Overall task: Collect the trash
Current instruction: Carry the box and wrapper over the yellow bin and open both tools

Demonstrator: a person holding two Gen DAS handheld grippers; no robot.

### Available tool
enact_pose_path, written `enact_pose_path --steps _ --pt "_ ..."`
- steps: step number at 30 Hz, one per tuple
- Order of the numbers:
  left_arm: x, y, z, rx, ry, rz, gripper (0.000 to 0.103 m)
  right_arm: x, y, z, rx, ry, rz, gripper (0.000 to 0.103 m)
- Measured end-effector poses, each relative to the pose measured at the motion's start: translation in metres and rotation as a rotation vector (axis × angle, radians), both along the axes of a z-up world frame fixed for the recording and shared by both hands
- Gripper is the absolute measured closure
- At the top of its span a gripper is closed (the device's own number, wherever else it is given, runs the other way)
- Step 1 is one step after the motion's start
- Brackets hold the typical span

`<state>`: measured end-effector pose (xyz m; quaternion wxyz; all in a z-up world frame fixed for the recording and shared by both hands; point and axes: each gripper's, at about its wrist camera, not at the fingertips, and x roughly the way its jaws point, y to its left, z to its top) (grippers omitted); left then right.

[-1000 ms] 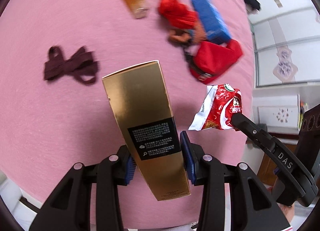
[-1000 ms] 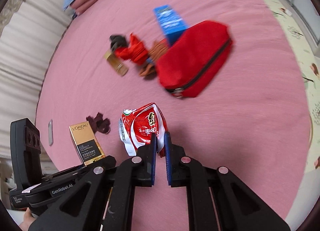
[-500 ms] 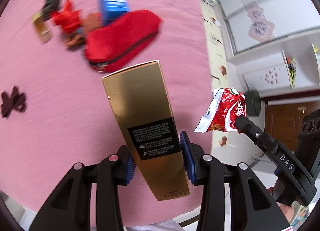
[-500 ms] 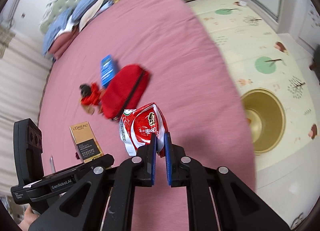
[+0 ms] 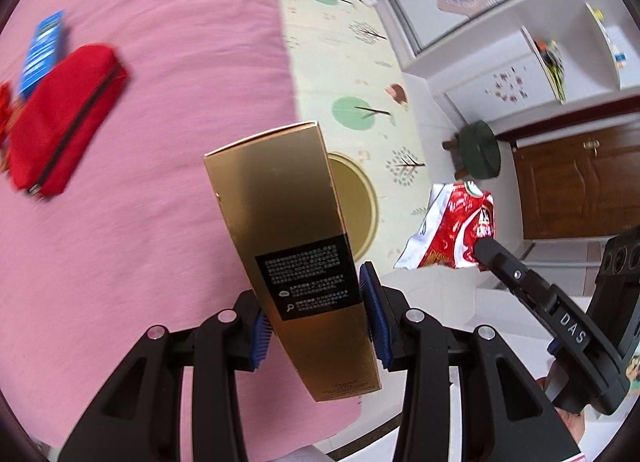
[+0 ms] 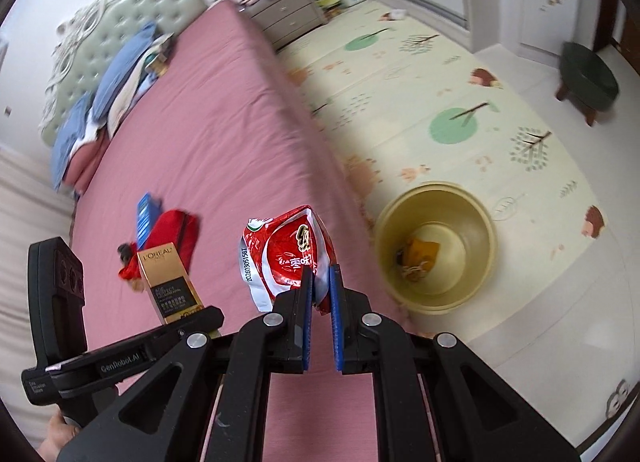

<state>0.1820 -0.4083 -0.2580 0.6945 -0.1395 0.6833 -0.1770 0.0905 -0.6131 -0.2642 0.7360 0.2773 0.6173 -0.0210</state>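
Observation:
My left gripper (image 5: 316, 322) is shut on a tall gold L'Oreal box (image 5: 288, 230), held upright over the bed's edge; the box also shows in the right wrist view (image 6: 168, 278). My right gripper (image 6: 320, 282) is shut on a red and white snack bag (image 6: 286, 254), which also shows in the left wrist view (image 5: 452, 234). A yellow bin (image 6: 436, 250) stands on the floor beside the bed, to the right of the bag, with some trash at its bottom. In the left wrist view the bin (image 5: 360, 198) is partly hidden behind the box.
The pink bed (image 6: 208, 134) carries a red pouch (image 5: 60, 122), a blue box (image 5: 42, 50) and pillows (image 6: 104, 102) at the headboard. A patterned play mat (image 6: 460, 110) covers the floor. A dark green stool (image 6: 588, 78) stands at the right, a dresser (image 6: 284, 10) at the back.
Both grippers swung right with their loads, from over the bed's middle toward its edge. The floor and yellow bin have come into view; the bed's items slid left.

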Motion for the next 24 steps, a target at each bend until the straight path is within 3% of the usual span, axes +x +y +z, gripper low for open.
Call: enact_pose_path --steps 9,18,22,24 --pt "0.021 -0.082 -0.016 -0.003 0.016 -0.120 0.063 -0.020 -0.075 -0.015 -0.028 0.037 -0.127 0.095" --pt "0.046 -0.139 -0.038 -0.010 0.041 -0.196 0.061 -0.014 -0.111 -0.037 -0.026 0.062 -0.174 0.094" --pt "0.052 -0.149 -0.041 0.015 0.030 -0.242 0.038 -0.011 -0.121 -0.043 -0.009 0.073 -0.203 0.080" --pt "0.054 -0.150 -0.043 0.045 0.026 -0.260 0.031 -0.011 -0.125 -0.044 -0.023 0.078 -0.213 0.071"
